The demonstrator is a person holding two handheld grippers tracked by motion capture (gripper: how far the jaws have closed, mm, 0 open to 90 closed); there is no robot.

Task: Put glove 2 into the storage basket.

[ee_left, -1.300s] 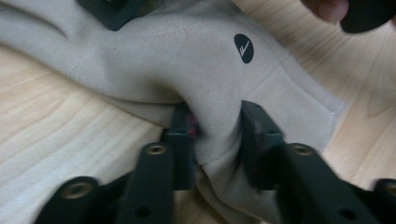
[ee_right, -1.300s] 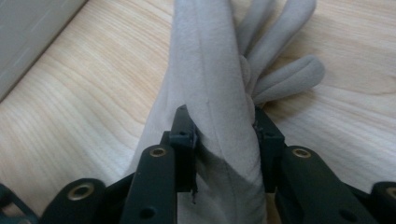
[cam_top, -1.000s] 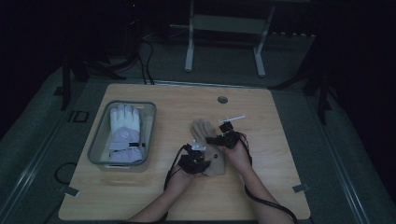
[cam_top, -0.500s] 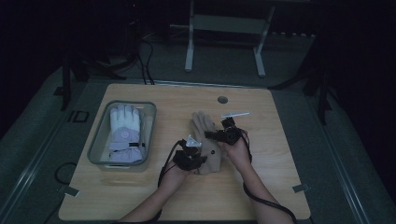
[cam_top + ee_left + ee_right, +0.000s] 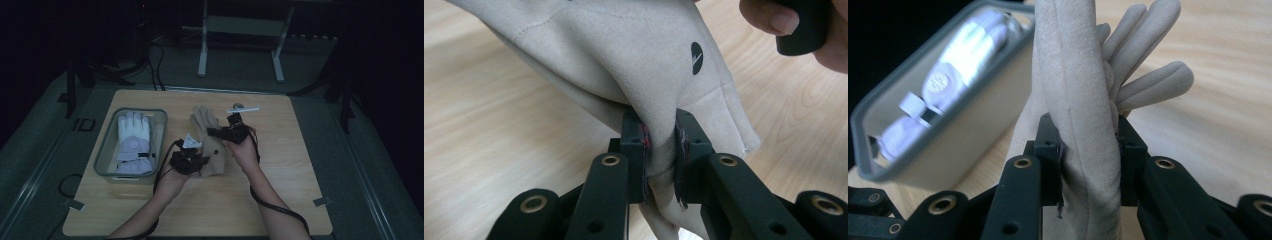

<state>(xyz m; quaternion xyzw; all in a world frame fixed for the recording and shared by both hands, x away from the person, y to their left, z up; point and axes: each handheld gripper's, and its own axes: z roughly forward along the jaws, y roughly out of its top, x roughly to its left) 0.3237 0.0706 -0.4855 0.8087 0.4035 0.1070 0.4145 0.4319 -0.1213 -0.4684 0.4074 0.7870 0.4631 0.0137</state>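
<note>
Beige glove (image 5: 634, 55) pinched in left claw (image 5: 659, 145)

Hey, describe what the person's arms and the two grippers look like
Both forearms are bare, no sleeves showing. The left gripper and right gripper are black, with brass-coloured rivets on their linkages. The left carries a grey three-cornered plate. A black cable trails from each.

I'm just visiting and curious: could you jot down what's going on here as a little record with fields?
Work in hand: tan glove gripped by both tools
Left tool: shut on the glove's cuff end
Right tool: shut on the glove's side, near its fingers
Bin: grey-rimmed, left on the table
In bin: white glove
Table: light wood
</note>
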